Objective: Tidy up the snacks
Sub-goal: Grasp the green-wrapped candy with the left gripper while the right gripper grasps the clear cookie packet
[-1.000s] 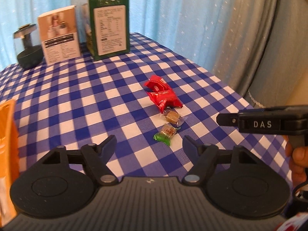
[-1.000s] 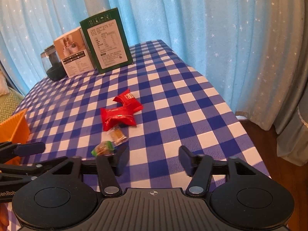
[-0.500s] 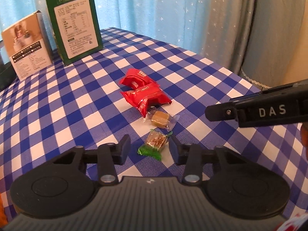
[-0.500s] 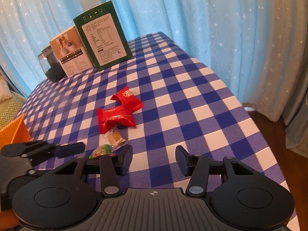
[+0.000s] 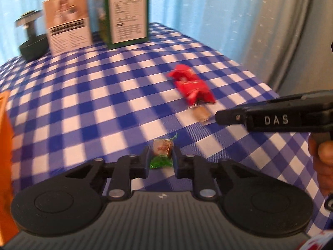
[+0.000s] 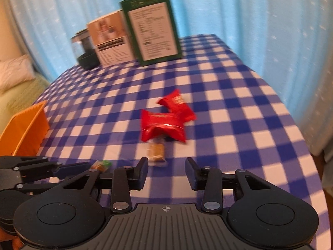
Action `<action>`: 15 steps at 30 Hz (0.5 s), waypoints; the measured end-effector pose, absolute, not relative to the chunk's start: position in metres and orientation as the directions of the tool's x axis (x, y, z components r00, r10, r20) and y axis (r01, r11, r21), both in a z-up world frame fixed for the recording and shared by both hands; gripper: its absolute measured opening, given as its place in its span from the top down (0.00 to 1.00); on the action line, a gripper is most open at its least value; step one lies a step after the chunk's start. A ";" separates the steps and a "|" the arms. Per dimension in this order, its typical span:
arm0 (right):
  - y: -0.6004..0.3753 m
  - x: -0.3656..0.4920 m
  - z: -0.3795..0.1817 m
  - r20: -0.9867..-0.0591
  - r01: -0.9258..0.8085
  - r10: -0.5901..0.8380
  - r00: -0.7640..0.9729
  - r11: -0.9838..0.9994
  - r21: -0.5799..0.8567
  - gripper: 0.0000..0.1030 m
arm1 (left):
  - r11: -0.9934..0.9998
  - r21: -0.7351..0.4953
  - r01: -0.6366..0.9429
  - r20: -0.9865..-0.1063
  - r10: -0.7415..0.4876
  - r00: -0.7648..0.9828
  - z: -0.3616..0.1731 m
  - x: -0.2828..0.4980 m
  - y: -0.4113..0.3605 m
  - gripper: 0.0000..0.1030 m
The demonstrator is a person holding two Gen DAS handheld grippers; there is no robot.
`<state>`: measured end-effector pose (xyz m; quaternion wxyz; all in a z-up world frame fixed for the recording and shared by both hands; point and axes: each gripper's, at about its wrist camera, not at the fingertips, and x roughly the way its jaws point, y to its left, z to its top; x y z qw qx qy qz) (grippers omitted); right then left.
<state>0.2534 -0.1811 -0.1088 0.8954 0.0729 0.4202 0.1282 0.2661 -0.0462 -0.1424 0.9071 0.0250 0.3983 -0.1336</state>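
My left gripper [image 5: 160,156] is shut on a green-wrapped candy [image 5: 162,148] and holds it just above the checked cloth; the candy also shows in the right wrist view [image 6: 102,164]. Two red snack packets [image 5: 192,86] lie together mid-table, with a clear-wrapped brown candy [image 5: 200,112] at their near end. In the right wrist view the red packets [image 6: 166,123] and the brown candy [image 6: 156,150] lie just ahead of my right gripper [image 6: 166,170], which is open and empty. An orange basket [image 6: 25,129] stands at the left.
A green box [image 5: 127,12], a white and brown box [image 5: 66,33] and a dark round stand [image 5: 31,39] stand at the table's far edge before blue curtains. The table's right edge [image 6: 291,114] drops off to the floor. The orange basket's wall [image 5: 5,141] is close on my left.
My left gripper closed on the green-wrapped candy and lifted it away from the other snacks. My right gripper moved in toward the brown candy and stayed open.
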 end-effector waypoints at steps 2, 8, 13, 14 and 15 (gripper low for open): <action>-0.174 0.259 -0.111 -0.734 -0.188 0.296 0.611 0.955 0.228 0.66 | 0.969 -0.059 0.239 -0.731 -0.205 0.651 -0.142 0.263 -0.039 0.81; -0.164 0.277 -0.125 -0.748 -0.167 0.281 0.601 0.960 0.227 0.74 | 0.978 -0.070 0.198 -0.726 -0.186 0.662 -0.145 0.260 -0.029 0.81; -0.151 0.279 -0.128 -0.752 -0.203 0.237 0.615 0.969 0.139 0.76 | 0.977 -0.058 0.205 -0.720 -0.183 0.669 -0.147 0.260 -0.032 0.81; -0.148 0.278 -0.128 -0.753 -0.211 0.224 0.618 0.971 0.116 0.77 | 0.977 -0.056 0.205 -0.719 -0.182 0.671 -0.147 0.260 -0.033 0.81; -0.146 0.277 -0.129 -0.754 -0.217 0.214 0.621 0.971 0.097 0.77 | 0.977 -0.056 0.205 -0.719 -0.182 0.670 -0.148 0.261 -0.033 0.80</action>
